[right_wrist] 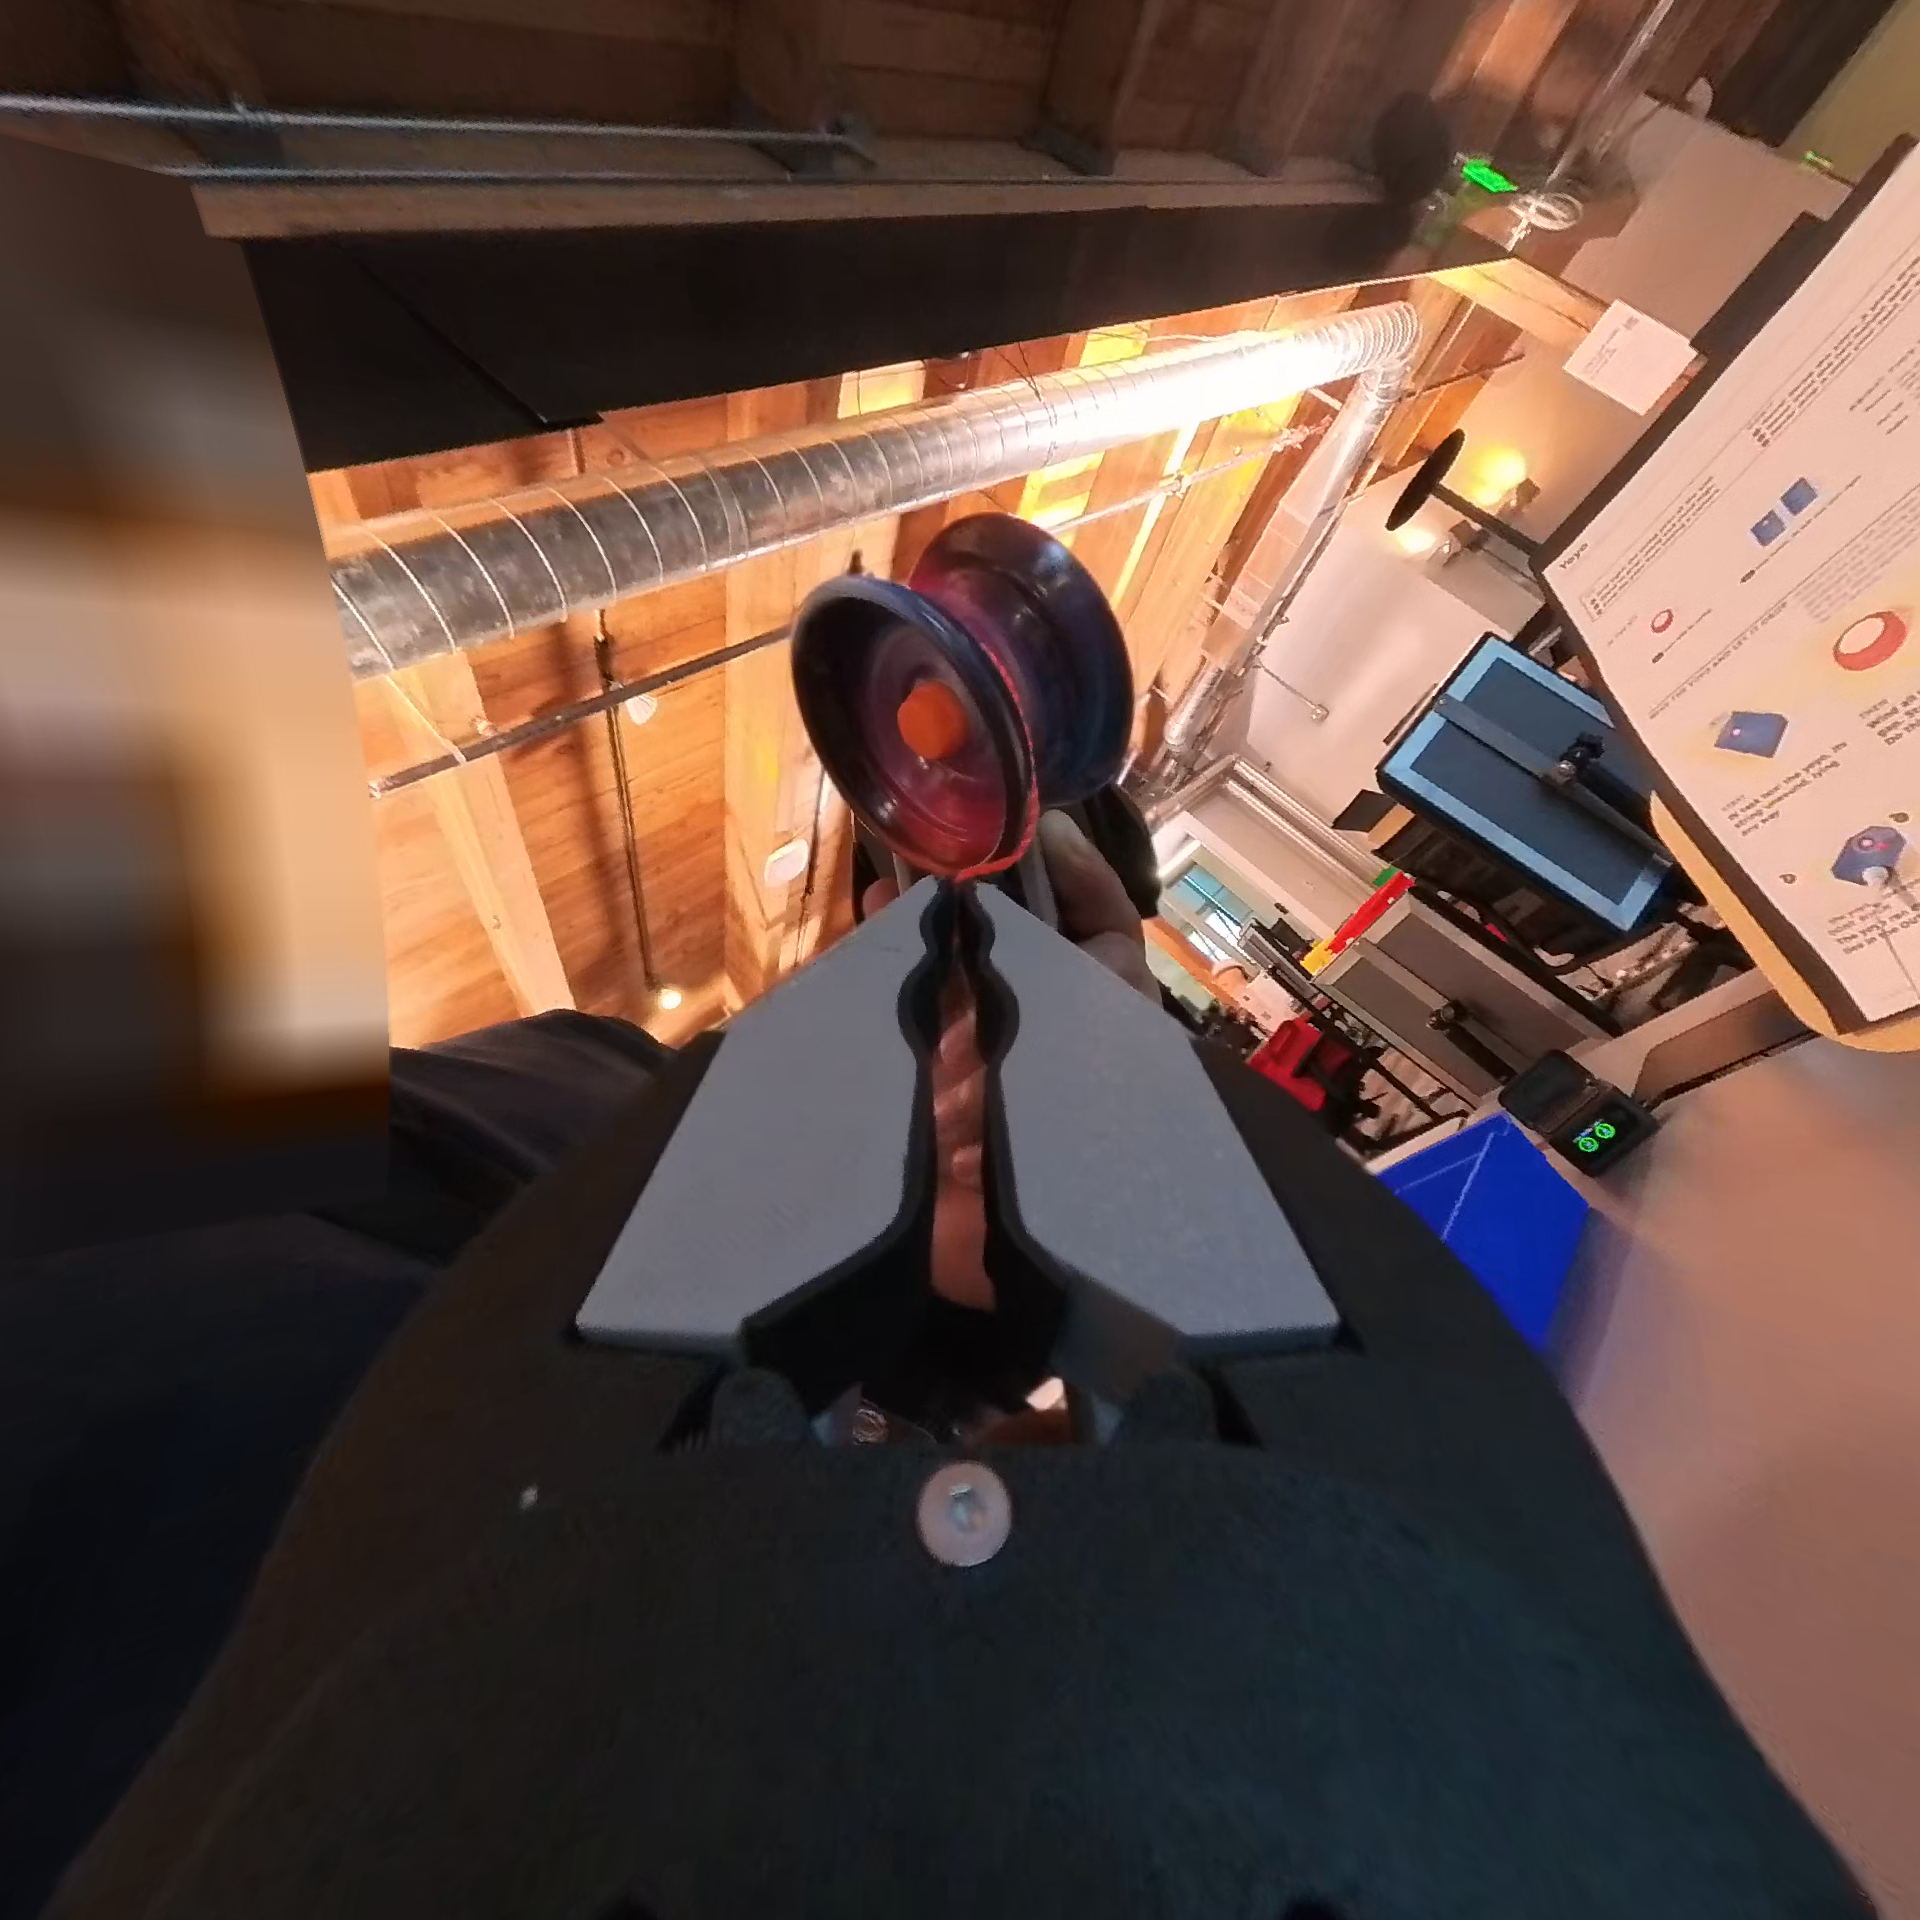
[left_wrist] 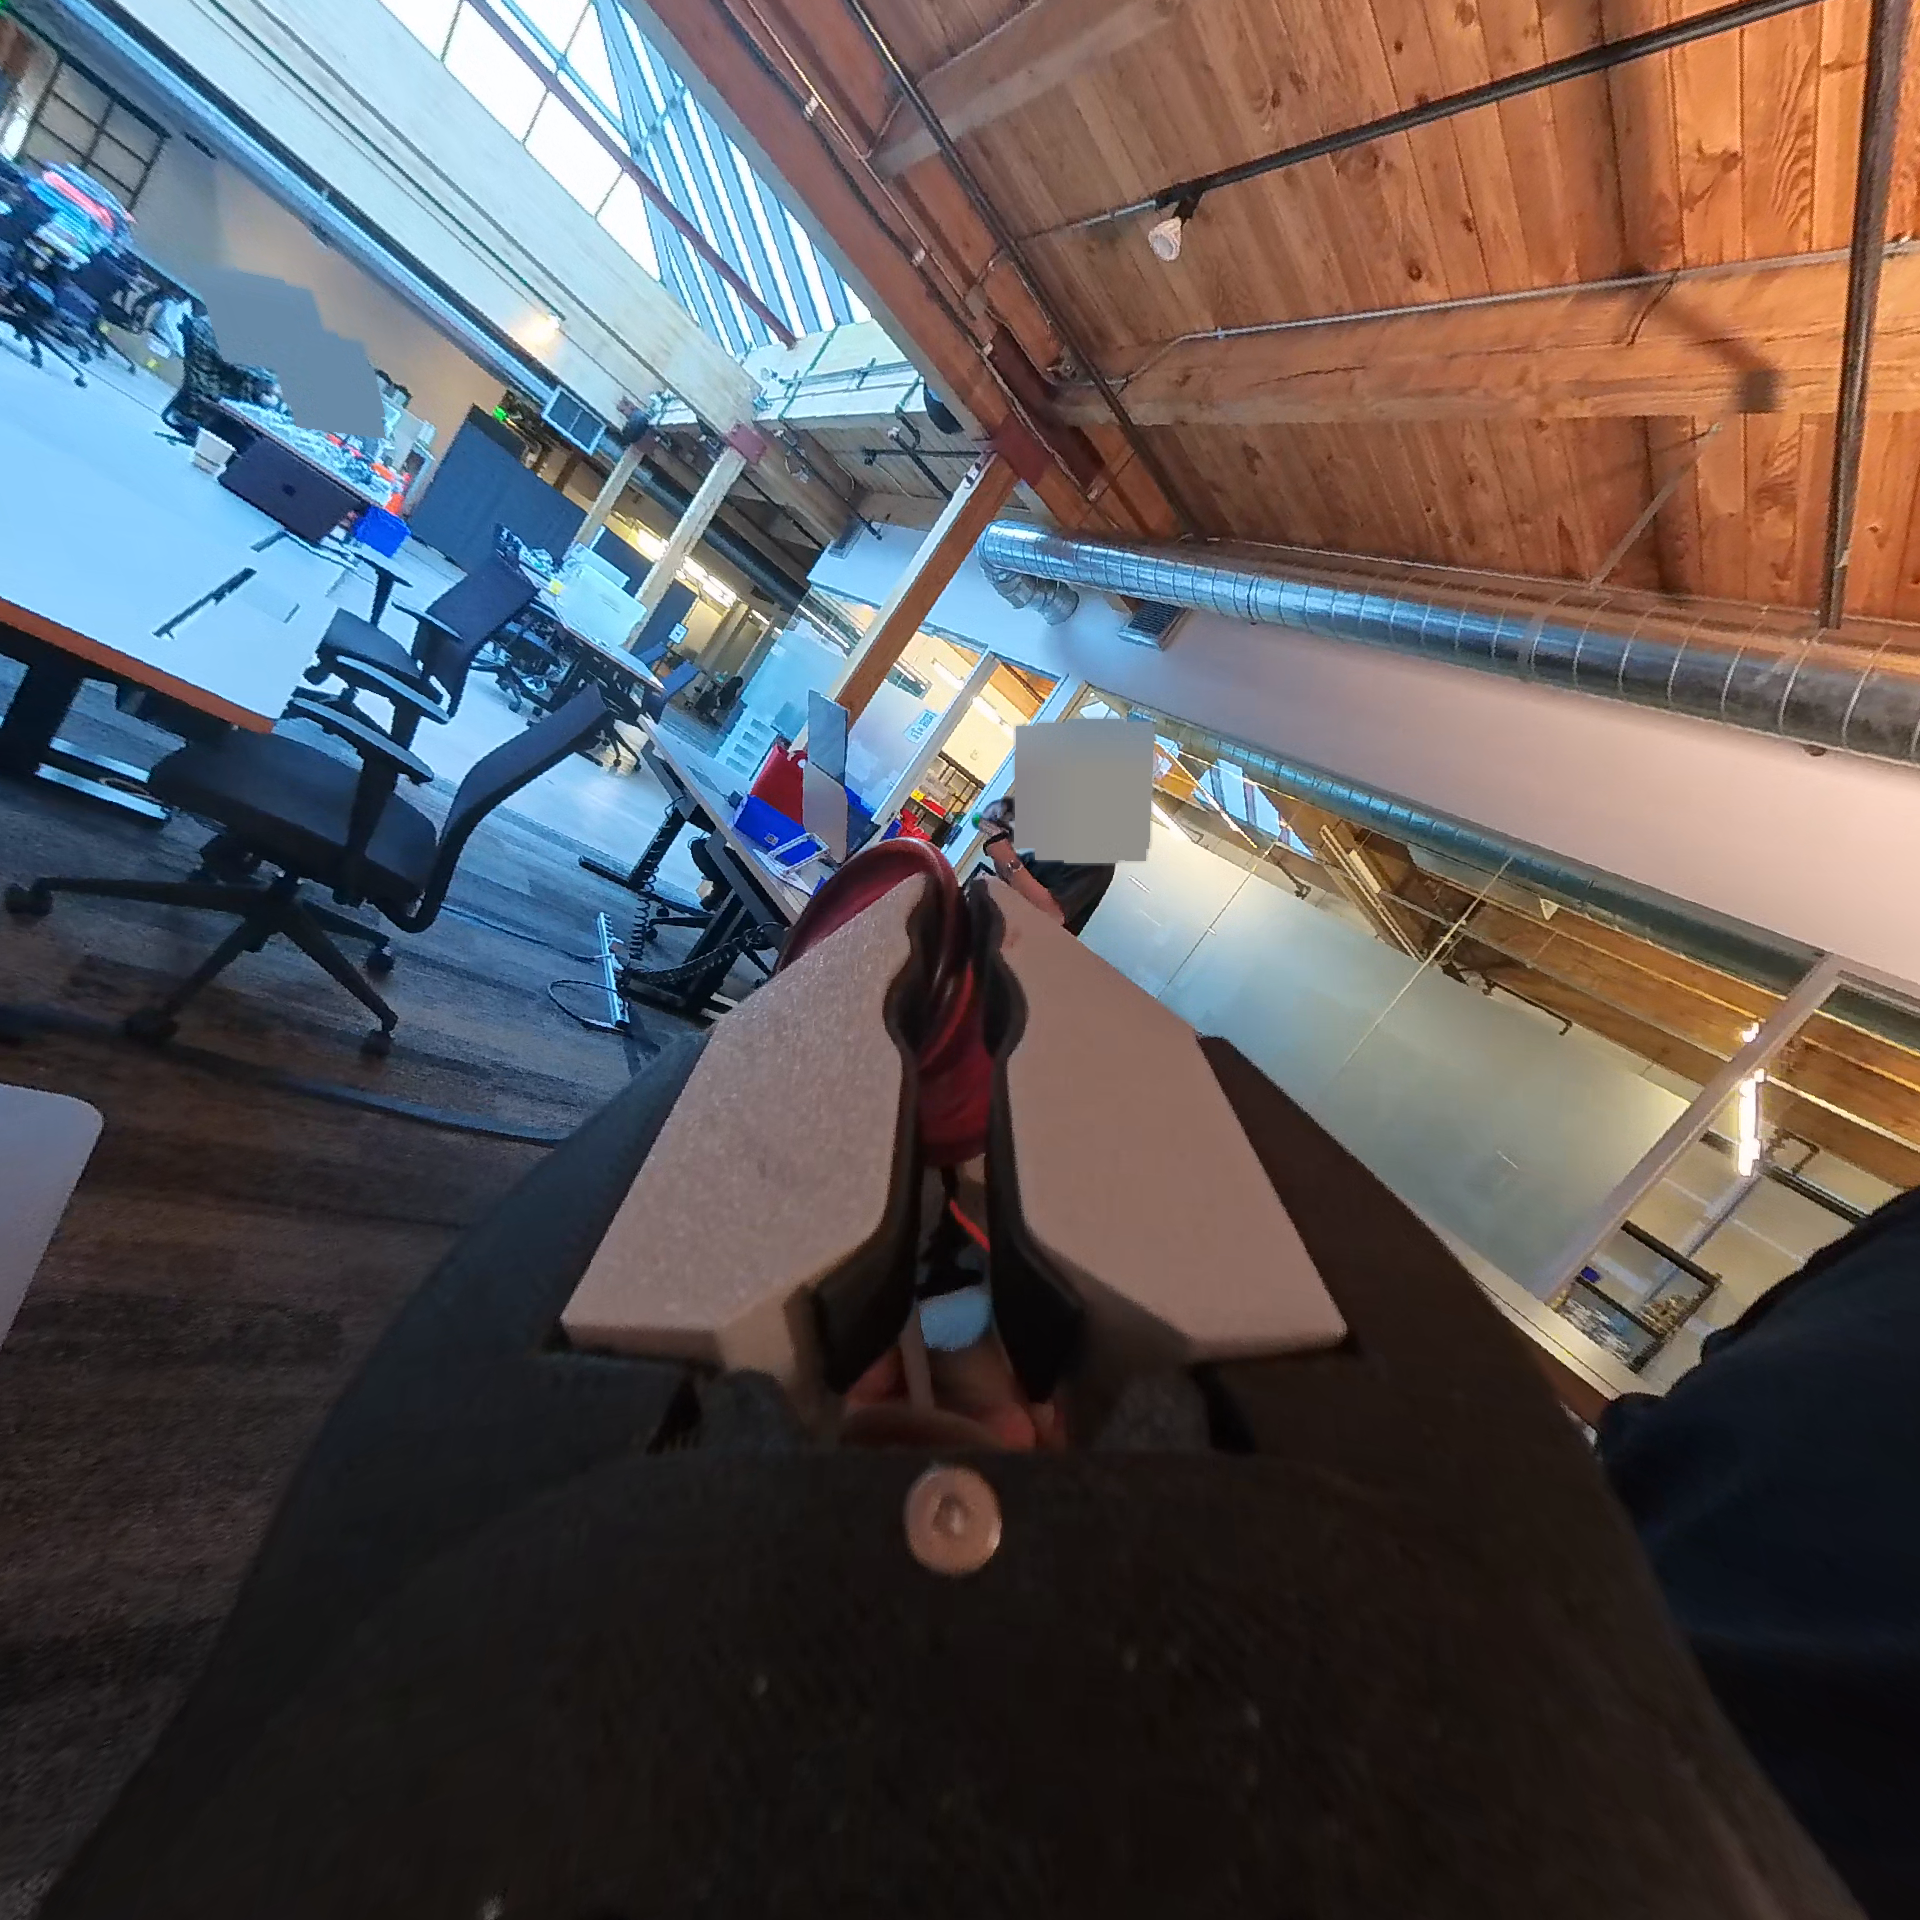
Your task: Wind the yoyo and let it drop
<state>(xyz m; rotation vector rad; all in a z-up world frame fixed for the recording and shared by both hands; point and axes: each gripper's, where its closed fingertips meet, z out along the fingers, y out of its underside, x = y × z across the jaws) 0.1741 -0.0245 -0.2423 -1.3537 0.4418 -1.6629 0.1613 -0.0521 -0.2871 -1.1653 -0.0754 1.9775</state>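
**Two grippers, one yoyo held aloft**

Two grippers share the work, and neither rests on a worktop; both are raised in the air under the wooden ceiling. On the left, the left gripper (left_wrist: pixel 961 914) has its jaws pressed onto the yoyo (right_wrist: pixel 961 707), pinching the dark red disc by its rim (in the left wrist view the body fills the slot between the fingers, with red string running down through it). Seen from the right wrist view, the yoyo stands just beyond and above the right gripper (right_wrist: pixel 951 888), its axle lying roughly across the picture, the groove edge-on toward the jaws and one open face with an orange hub turned to the camera. The red string (right_wrist: pixel 1023 758) runs along the groove and drops to the right gripper's tips, whose jaws are drawn together on it.

The coming wrap likely turns on this: the string leaves the groove straight toward the right jaws, so the right hand must circle in the groove's plane while the left holds the disc steady.
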